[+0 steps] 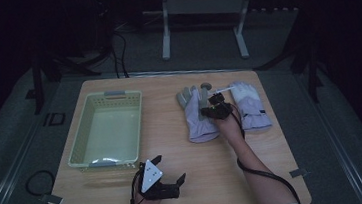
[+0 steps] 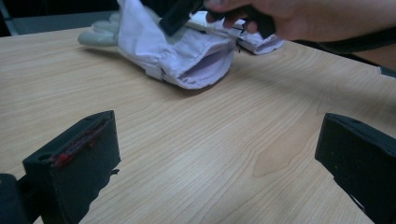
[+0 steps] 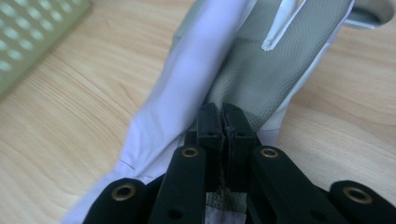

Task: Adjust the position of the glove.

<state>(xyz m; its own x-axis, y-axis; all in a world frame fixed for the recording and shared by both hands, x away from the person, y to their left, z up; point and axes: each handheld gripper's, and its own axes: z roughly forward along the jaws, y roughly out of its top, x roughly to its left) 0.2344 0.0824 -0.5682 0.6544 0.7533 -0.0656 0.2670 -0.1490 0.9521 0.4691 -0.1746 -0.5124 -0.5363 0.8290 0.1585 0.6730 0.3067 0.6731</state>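
The wooden table takes up the middle of the high view; on its left half sits the pale green basket, perforated and with nothing in it, its long axis running up and down the frame. Right of centre, in the upper part of the table, lie two pale lilac gloves with their fingers towards the top of the frame and cuffs towards the bottom; the left glove shows a grey textured palm, and the right glove lies just beside it.

The right gripper is over the left glove; in the right gripper view its jaws are pressed together with a fold of the glove's fabric caught between them, so it has hold of that glove near the cuff. The left gripper rests low at the bottom centre of the table, jaws spread wide and holding nothing, well apart from the gloves.

The basket lies to the left of the held glove, across bare table; judging by that, a likely carry would run leftward, and the right hand is the nearer one.
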